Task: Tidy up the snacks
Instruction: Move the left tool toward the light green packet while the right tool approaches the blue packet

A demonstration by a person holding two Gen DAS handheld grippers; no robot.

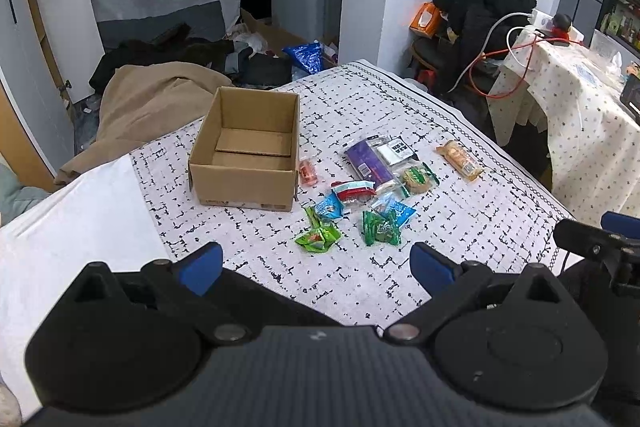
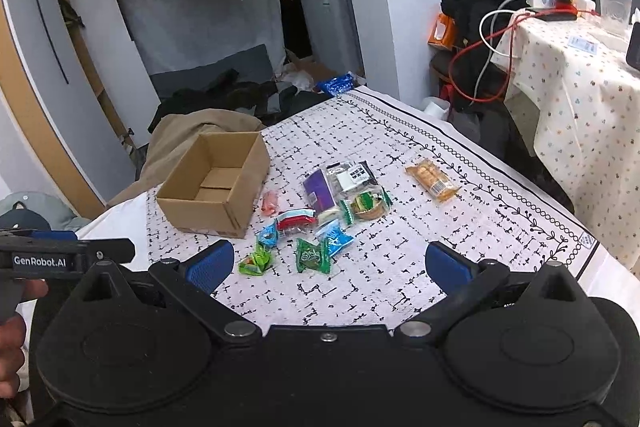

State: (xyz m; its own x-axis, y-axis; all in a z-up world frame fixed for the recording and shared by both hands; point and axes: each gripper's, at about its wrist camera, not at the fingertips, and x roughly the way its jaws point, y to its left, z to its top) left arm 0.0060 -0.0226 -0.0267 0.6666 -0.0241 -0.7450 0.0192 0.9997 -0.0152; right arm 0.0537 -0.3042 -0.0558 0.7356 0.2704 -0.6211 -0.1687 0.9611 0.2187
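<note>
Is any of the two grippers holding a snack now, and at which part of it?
Nothing is held. The left gripper and right gripper are both open, above the cloth; the snacks lie untouched beside the empty box.

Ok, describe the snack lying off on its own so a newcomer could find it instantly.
Start at the open cardboard box on the patterned cloth, then look past the cluster of wrappers beside it toward the leaf-bordered edge. There lies a clear orange-tan biscuit packet, long and narrow. It alone touches no other snack.
</note>
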